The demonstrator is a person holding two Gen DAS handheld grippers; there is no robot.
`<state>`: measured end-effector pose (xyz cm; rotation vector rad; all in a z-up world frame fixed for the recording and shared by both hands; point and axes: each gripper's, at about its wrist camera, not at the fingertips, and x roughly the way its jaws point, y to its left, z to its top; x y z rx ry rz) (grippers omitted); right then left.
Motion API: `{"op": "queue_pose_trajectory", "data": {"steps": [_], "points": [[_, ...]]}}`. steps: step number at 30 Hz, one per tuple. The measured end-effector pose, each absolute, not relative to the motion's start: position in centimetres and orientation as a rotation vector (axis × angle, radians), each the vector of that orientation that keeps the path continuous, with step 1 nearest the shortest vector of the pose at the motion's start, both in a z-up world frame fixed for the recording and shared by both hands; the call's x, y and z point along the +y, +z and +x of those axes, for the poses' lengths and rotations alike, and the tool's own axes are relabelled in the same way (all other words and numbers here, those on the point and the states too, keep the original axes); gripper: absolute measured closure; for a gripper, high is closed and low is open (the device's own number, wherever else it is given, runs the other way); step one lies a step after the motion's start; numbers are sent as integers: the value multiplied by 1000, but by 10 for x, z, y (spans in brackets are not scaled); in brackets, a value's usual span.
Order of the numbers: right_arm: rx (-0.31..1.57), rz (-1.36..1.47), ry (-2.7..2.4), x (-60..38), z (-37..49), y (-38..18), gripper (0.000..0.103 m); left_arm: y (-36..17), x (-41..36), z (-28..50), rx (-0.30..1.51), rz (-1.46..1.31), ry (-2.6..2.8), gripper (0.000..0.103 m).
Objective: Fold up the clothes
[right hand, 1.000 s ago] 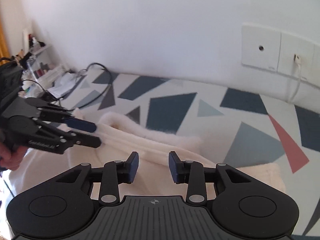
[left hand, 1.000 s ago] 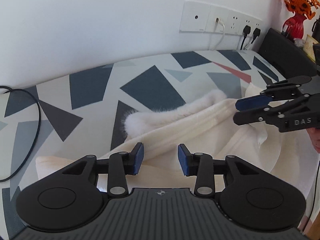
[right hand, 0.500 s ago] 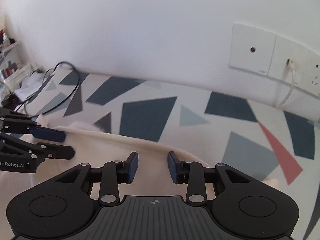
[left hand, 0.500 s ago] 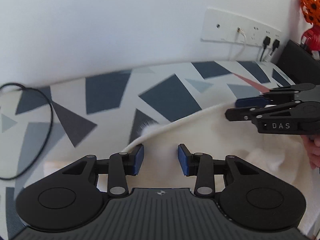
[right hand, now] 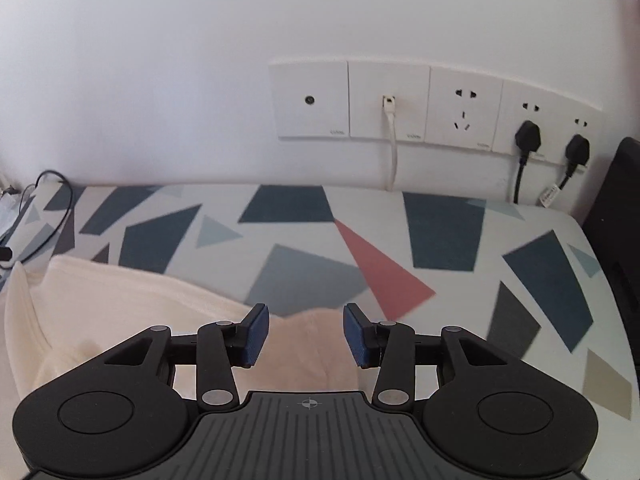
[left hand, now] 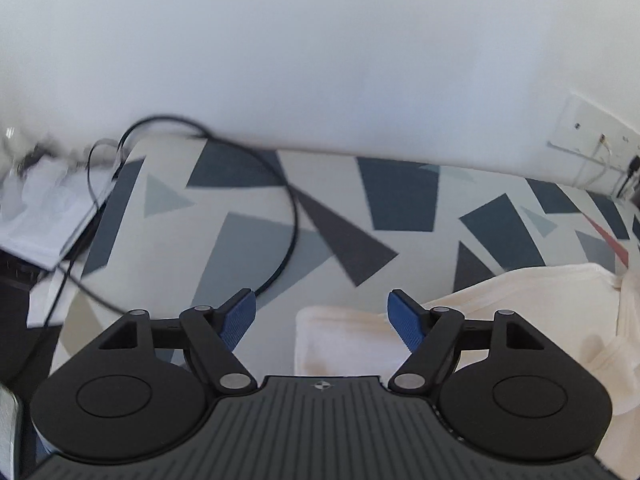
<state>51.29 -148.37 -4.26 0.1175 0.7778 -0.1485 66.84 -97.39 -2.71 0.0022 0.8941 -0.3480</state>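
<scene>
A cream fleece garment (left hand: 520, 312) lies on the table with the geometric-patterned cloth (left hand: 400, 200). In the left wrist view its left corner sits just under and ahead of my left gripper (left hand: 322, 314), which is wide open and empty. In the right wrist view the garment (right hand: 132, 304) spreads to the left, and its right corner lies between the fingers of my right gripper (right hand: 306, 334), which is open and holds nothing.
A black cable (left hand: 280, 200) loops over the table at the left, next to white papers (left hand: 48, 216). Wall sockets (right hand: 432, 104) with two black plugs (right hand: 528, 136) and a white cable line the back wall. A black object (right hand: 620, 220) stands at the right edge.
Both grippers have swung apart toward the garment's outer ends and out of each other's view. Both jaws have opened wider. The garment now lies flatter, its fluffy collar no longer showing.
</scene>
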Motion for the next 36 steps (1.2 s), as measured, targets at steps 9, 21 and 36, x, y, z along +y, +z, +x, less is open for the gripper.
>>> {"op": "queue_pose_trajectory", "data": {"steps": [9, 21, 36], "points": [[862, 81, -176, -1498, 501, -67, 53, -49, -949, 659, 964, -161, -356, 27], [853, -270, -163, -1461, 514, -74, 57, -65, -964, 649, 969, -222, -438, 27], [912, 4, -119, -1492, 519, -86, 83, -50, -970, 644, 901, -198, -416, 96]]}}
